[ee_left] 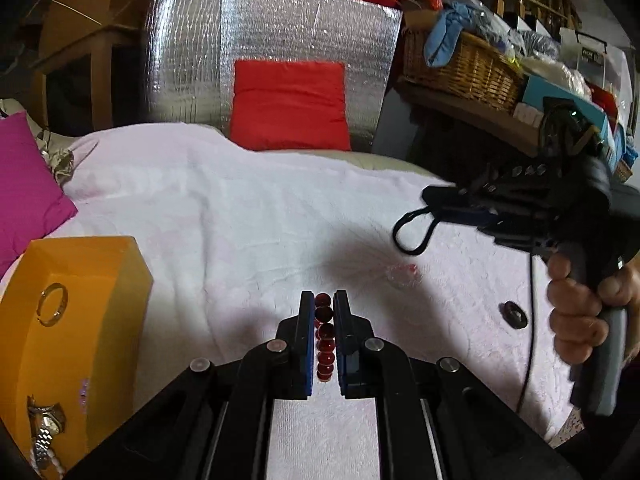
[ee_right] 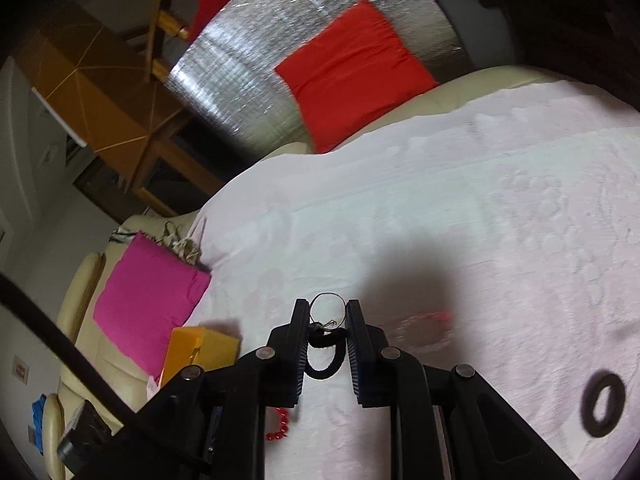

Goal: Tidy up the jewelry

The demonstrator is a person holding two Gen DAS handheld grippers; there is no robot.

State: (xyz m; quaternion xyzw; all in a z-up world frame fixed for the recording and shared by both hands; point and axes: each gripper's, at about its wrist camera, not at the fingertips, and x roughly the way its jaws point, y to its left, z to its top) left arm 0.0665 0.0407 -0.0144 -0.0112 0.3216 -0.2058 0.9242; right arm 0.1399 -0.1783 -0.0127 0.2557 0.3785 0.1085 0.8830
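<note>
Carrying jewelry above the white-covered bed [ee_left: 240, 208], the left tongs [ee_left: 324, 312] clamp a red bead bracelet [ee_left: 324, 340] while the right tongs [ee_right: 328, 316] pinch a black cord loop [ee_right: 324, 354], both likely bound next for the orange box [ee_left: 72, 320].

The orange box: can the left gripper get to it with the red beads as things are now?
Probably yes. The orange box lies open just left of the left gripper, and nothing stands between them.

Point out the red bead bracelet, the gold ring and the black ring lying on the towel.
red bead bracelet [ee_left: 324, 336]: left wrist view, a middle bead.
gold ring [ee_left: 53, 304]: left wrist view, its band.
black ring [ee_right: 605, 405]: right wrist view, its band.
</note>
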